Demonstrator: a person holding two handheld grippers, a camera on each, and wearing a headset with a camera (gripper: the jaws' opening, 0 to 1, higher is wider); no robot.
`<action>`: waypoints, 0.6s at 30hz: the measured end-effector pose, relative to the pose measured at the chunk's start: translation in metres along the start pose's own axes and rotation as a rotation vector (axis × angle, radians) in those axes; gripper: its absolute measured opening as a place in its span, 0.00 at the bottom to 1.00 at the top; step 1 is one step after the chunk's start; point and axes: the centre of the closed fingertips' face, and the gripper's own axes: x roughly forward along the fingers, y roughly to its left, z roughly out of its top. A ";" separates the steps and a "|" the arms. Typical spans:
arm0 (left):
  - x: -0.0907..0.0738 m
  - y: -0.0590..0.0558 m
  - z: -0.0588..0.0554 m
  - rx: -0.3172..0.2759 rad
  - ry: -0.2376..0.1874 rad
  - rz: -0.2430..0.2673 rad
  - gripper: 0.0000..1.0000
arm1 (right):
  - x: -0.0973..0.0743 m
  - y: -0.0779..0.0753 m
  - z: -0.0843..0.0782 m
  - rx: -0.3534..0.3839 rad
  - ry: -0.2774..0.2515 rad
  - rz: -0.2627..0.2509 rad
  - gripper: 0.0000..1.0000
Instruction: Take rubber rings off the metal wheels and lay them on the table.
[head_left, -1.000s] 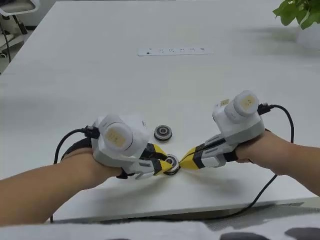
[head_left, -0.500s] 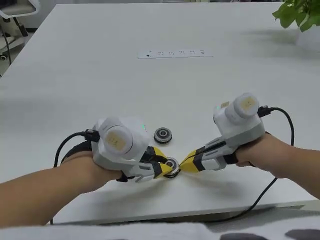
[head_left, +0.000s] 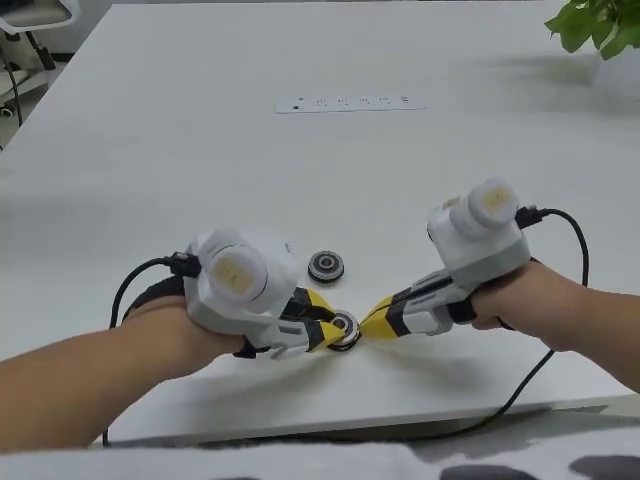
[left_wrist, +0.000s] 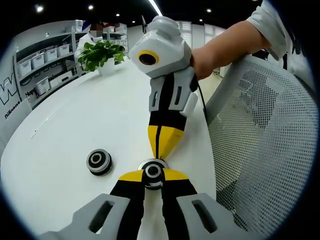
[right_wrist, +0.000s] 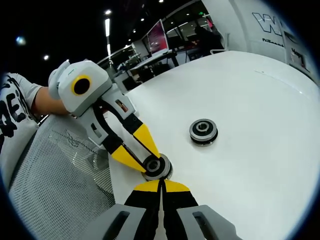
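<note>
Almost nothing has moved in the last second: the left gripper (head_left: 328, 333) stays clamped on the wheel (head_left: 346, 327) near the table's (head_left: 300, 170) front edge. The right gripper's (head_left: 370, 324) tips remain pressed together against its rim. Its rubber ring (left_wrist: 153, 161) seems still on.

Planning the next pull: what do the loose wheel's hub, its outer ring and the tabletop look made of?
Loose wheel: shiny silver hub, likely metal. Its outer ring: matte black band, probably rubber. Tabletop: smooth white, faint sheen; laminate or painted, can't tell.
</note>
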 end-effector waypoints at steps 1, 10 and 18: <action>0.000 0.000 0.000 0.000 0.001 0.000 0.07 | 0.000 0.000 0.000 0.002 0.000 0.001 0.00; 0.000 0.000 0.000 0.002 0.004 0.002 0.07 | 0.000 -0.002 0.000 0.016 -0.002 -0.001 0.00; 0.000 0.000 0.000 0.007 0.009 0.002 0.07 | -0.001 -0.002 0.000 0.031 -0.003 -0.001 0.00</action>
